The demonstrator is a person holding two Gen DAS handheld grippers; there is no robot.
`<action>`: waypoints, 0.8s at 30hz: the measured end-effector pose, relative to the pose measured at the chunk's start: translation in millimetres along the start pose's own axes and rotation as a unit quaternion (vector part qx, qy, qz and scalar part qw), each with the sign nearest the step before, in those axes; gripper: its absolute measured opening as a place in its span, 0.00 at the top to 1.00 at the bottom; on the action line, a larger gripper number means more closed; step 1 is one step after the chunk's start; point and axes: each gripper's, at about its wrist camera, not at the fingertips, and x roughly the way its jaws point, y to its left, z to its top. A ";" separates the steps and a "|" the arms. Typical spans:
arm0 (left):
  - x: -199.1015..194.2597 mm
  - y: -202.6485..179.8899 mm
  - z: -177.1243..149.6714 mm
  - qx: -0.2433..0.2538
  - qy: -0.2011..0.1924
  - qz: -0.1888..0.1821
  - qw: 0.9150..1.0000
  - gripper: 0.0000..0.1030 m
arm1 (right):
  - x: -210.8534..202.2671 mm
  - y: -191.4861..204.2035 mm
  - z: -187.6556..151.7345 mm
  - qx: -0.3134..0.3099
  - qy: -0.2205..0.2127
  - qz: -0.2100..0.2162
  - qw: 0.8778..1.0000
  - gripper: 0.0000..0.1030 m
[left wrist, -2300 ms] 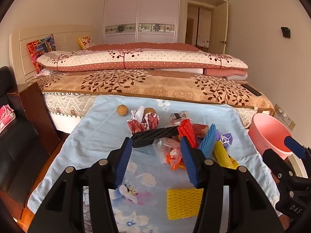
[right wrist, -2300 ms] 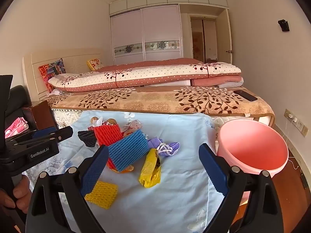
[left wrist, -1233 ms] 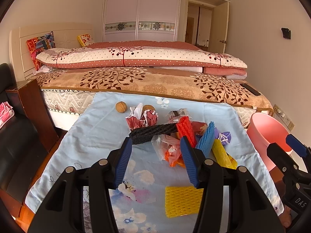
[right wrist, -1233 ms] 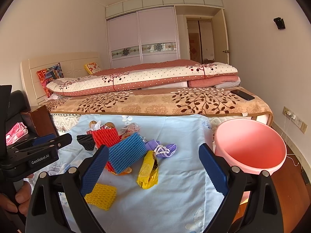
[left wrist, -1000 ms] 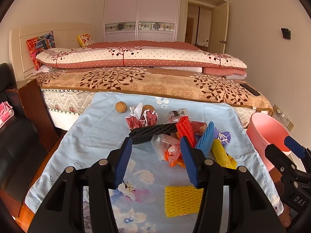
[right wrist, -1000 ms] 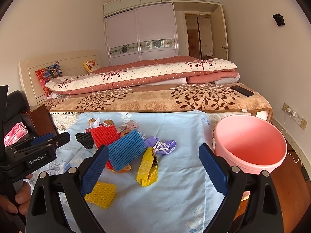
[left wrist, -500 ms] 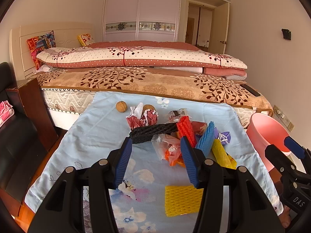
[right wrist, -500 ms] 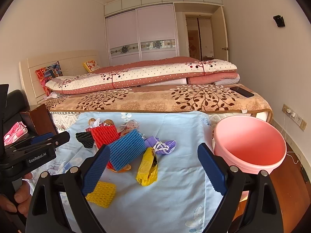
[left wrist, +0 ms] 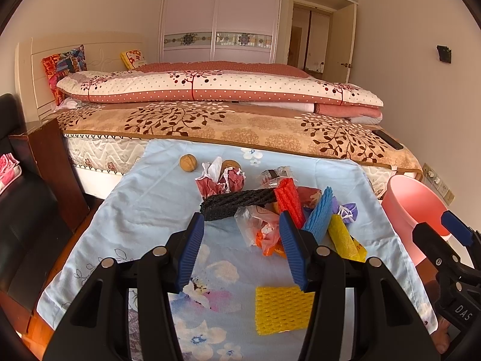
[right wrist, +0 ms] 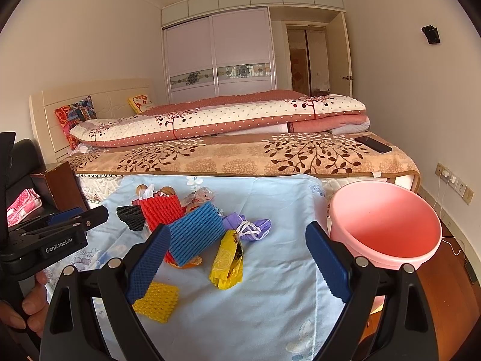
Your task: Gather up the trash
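A pile of trash lies on a light blue cloth [left wrist: 144,204]: black foam net [left wrist: 237,203], red foam net [left wrist: 290,201], blue foam net [right wrist: 195,231], yellow wrapper [right wrist: 227,258], purple wrapper [right wrist: 251,227], clear plastic bag [left wrist: 258,225], crumpled red paper [left wrist: 221,179], a walnut [left wrist: 188,161] and a yellow foam net [left wrist: 284,308] nearer to me. My left gripper [left wrist: 240,249] is open and empty, above the cloth before the pile. My right gripper [right wrist: 237,258] is wide open and empty, over the yellow wrapper. A pink bucket [right wrist: 387,225] stands to the right.
A bed [left wrist: 240,126] with patterned bedding runs behind the cloth, a phone [right wrist: 372,144] on its right end. A dark wood nightstand [left wrist: 45,156] and black chair [left wrist: 18,210] are at the left. Wall sockets with cables [right wrist: 451,180] sit at right.
Both grippers have stayed open and nearly still, with only slight drift. The trash and the bucket have not moved.
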 end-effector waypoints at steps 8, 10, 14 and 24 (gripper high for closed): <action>-0.3 -0.3 -0.4 0.004 -0.003 -0.001 1.000 0.49 | -0.2 0.2 0.1 -0.001 -0.001 -0.001 1.000 0.13; -0.8 -0.6 -0.4 0.005 -0.004 -0.001 1.000 0.49 | 0.0 0.0 0.2 -0.001 0.000 -0.001 1.000 0.13; -1.5 -1.0 -0.5 0.006 -0.007 -0.003 1.000 0.49 | -0.2 0.4 -0.2 -0.001 -0.001 -0.001 1.000 0.13; -0.3 -0.9 -1.0 0.006 -0.005 -0.010 1.000 0.49 | -0.1 0.3 0.1 0.000 0.001 -0.001 1.000 0.13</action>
